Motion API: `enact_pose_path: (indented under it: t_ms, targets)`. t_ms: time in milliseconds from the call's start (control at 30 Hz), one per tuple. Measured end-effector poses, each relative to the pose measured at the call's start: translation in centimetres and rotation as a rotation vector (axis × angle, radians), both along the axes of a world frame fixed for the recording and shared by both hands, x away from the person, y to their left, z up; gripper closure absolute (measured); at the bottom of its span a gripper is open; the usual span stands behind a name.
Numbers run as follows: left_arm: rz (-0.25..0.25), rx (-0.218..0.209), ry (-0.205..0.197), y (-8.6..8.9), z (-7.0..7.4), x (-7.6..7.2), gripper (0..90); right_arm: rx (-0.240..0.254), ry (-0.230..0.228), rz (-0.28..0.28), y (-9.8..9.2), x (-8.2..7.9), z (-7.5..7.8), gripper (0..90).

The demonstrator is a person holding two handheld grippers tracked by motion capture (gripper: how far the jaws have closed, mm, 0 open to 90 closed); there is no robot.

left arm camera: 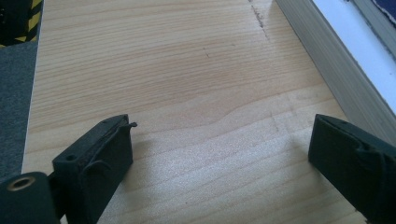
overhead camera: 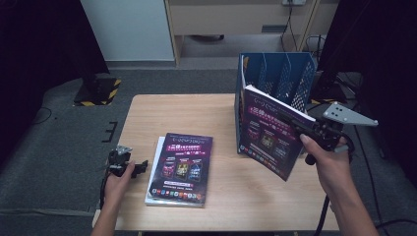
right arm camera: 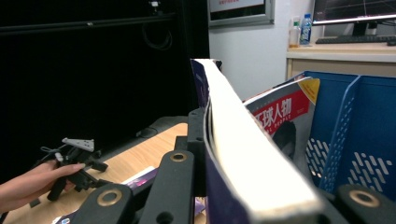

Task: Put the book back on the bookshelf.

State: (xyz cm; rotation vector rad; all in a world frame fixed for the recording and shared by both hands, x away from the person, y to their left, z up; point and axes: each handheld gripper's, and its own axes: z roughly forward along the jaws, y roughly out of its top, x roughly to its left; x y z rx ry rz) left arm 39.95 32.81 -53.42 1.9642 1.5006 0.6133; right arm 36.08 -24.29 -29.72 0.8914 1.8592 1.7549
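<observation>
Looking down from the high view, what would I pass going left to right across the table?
Left tongs in the person's hand → stack of magazines lying flat → magazine held upright → right tongs gripping it. The blue file rack stands behind the held magazine.

Purple book point(overhead camera: 269, 132), blue perforated rack point(overhead camera: 282, 73)

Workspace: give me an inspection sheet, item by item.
Surface: light wooden table, mostly bare.
Job's things: purple-covered book held upright in front of the blue slotted file rack; two like books stacked flat.
Clutter: nothing seen.
Grippers: right gripper shut on the held book's edge; left gripper open, empty, low over the table.
Cables: black cable trailing from the right gripper.
Surroundings: grey carpet, black curtains, wooden desk behind.
</observation>
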Motion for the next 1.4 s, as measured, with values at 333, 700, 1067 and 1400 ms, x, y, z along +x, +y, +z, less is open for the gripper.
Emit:
enact_pose_path:
  t_ms: [333,700,1067,1400]
  targets:
    - [-0.001,-0.005,-0.018,-0.2,-0.2,-0.1,3.0,0.0,0.006,-0.039,-0.1,1.5,1.4,81.8]
    - [-0.003,-0.006,-0.017,-0.2,-0.3,-0.1,2.3,-0.015,0.012,-0.1,-0.7,2.6,2.4,81.8]
    - [-0.004,-0.005,-0.016,-0.2,-0.3,-0.1,2.1,-0.049,0.012,-0.178,-0.7,3.7,3.6,81.8]
    - [-0.006,-0.005,-0.015,-0.2,-0.3,0.0,1.6,-0.085,0.015,-0.236,-0.7,5.0,3.7,81.8]
